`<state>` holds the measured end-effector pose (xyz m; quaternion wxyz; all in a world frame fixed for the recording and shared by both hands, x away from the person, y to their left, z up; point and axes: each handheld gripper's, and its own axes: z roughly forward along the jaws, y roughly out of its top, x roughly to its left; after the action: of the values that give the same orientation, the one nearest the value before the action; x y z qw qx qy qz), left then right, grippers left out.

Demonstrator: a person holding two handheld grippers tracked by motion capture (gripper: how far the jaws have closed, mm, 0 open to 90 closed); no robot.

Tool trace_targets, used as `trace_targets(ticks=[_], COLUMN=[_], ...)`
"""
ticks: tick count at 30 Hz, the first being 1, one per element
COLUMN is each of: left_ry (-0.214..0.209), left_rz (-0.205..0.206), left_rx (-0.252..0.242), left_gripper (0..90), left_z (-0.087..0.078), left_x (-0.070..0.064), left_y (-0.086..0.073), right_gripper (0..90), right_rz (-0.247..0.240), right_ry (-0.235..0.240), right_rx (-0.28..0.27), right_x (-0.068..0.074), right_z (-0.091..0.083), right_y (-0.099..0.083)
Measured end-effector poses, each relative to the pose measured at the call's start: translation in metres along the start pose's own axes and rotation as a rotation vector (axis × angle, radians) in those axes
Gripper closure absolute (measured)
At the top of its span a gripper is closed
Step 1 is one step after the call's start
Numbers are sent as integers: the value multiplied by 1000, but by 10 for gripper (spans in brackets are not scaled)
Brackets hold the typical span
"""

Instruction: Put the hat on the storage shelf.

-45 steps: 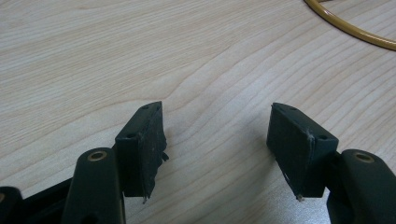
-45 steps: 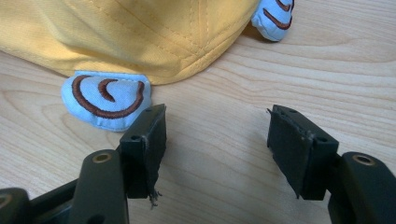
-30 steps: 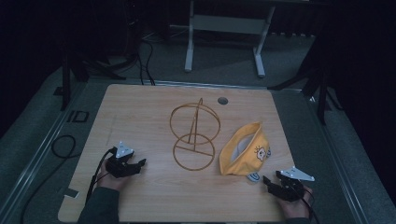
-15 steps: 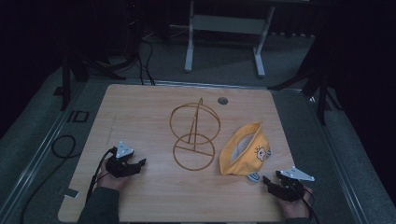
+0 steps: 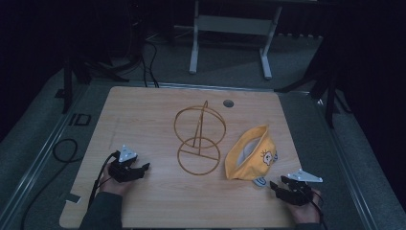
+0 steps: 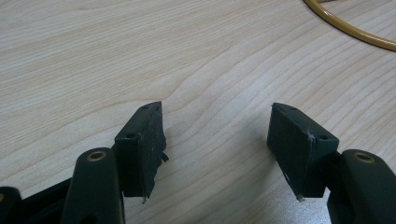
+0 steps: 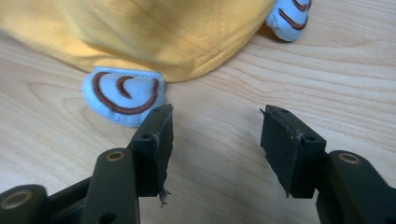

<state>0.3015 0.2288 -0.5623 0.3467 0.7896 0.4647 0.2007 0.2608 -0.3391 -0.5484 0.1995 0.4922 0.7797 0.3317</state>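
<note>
- Light wood-grain table (image 5: 158,110): rectangular top, small round dark grommet (image 5: 228,103) near its far edge.
- Gold wire stand of two hoops on a thin post (image 5: 199,139): mid-table, one ring flat on the wood, the other upright behind it; an arc of the flat ring crosses the top right corner of the left gripper view (image 6: 348,30).
- Yellow fabric cap with a small cartoon face (image 5: 251,153): just right of the stand, opening turned toward it; two pale blue ear-like flaps with brown swirls, one (image 7: 122,94) lying just beyond the right gripper's jaws.
- Left gripper (image 5: 142,167), (image 6: 217,140): near left of table, jaws spread, bare wood between them.
- Right gripper (image 5: 275,184), (image 7: 216,137): near right corner, close to the cap, jaws spread, holding nothing.
</note>
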Motion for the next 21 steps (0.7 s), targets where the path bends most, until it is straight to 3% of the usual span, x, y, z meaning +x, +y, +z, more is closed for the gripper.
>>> trace_targets(ticks=[8, 21], left_ry=[0, 1], left_rz=[0, 0], left_rx=[0, 3], left_gripper=[366, 366], left_z=[0, 0], left_x=[0, 0], left_y=[0, 0], right_gripper=[462, 437], right_rz=[-70, -104], right_ry=[21, 72], right_rx=[30, 50], right_x=[8, 18], right_z=[-10, -17], right_y=[11, 22])
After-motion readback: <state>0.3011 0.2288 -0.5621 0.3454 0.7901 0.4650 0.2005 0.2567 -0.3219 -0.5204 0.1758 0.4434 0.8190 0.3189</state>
